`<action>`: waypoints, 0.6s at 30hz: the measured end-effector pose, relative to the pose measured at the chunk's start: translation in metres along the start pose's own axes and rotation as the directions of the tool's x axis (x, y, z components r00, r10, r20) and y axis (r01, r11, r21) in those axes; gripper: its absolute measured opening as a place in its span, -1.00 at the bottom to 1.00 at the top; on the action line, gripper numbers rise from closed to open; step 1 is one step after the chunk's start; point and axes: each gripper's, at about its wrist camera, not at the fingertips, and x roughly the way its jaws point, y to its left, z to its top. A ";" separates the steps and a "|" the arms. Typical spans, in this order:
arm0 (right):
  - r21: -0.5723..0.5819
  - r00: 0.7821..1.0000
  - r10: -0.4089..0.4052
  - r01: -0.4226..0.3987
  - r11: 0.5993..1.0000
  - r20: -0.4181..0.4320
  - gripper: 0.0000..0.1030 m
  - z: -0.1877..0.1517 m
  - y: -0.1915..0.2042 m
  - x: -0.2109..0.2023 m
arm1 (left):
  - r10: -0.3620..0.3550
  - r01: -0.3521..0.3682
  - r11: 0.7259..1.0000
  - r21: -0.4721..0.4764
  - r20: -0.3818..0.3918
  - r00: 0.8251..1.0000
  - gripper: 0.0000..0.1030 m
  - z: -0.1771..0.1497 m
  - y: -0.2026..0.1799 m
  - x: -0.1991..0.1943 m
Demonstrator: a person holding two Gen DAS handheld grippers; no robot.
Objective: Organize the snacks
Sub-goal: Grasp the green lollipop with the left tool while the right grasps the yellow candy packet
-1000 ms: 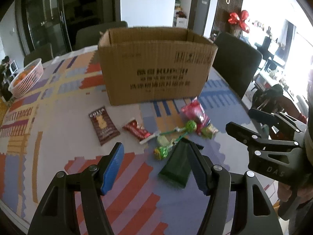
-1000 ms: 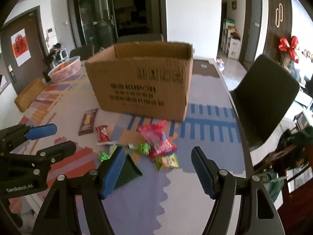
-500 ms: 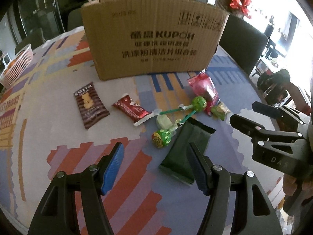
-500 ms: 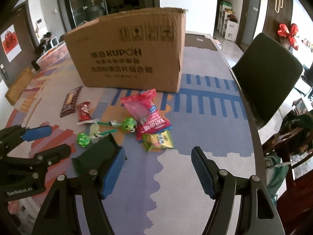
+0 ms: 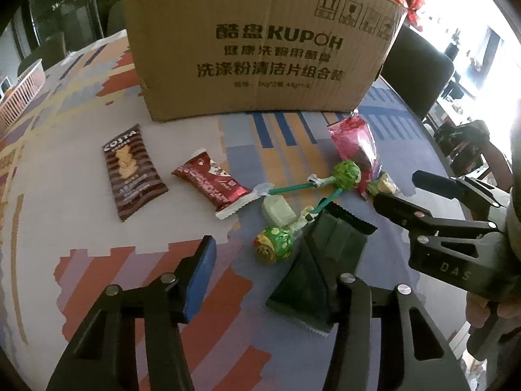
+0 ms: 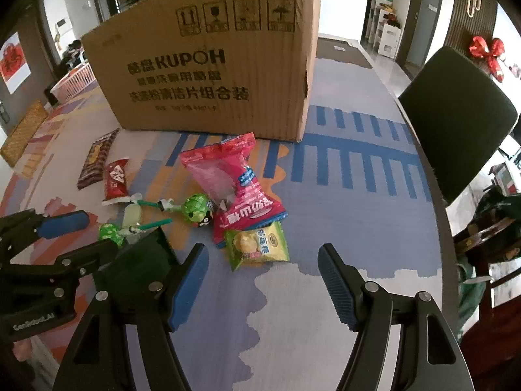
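This is somebody's home, a dining room by the look of it. A round table [image 6: 374, 202] wears a patterned cloth in blue, red and orange, with dark upholstered chairs [image 6: 456, 123] drawn up around it. A red bow [image 6: 488, 53] hangs on the slatted wall panel, a red paper decoration [image 6: 13, 62] is stuck to a door, and a pink basket [image 6: 76, 79] sits at the table's far side. Beyond, a hallway holds white shelves [image 6: 387, 37].
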 end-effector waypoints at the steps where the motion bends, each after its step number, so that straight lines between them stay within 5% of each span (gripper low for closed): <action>1: 0.001 1.000 -0.003 0.003 1.000 -0.005 0.36 0.000 -0.001 0.002 | -0.002 0.002 1.000 0.000 -0.001 1.000 -0.01 0.001 -0.001 0.001; 11: -0.008 0.999 -0.009 0.009 1.000 -0.031 0.20 0.004 -0.005 0.015 | -0.015 0.015 1.000 -0.010 -0.005 1.000 -0.15 0.005 0.001 0.008; 18: -0.034 1.000 -0.002 0.001 0.999 -0.025 -0.13 0.005 0.000 0.017 | -0.012 0.012 1.000 -0.014 -0.004 1.000 -0.50 0.004 0.002 0.009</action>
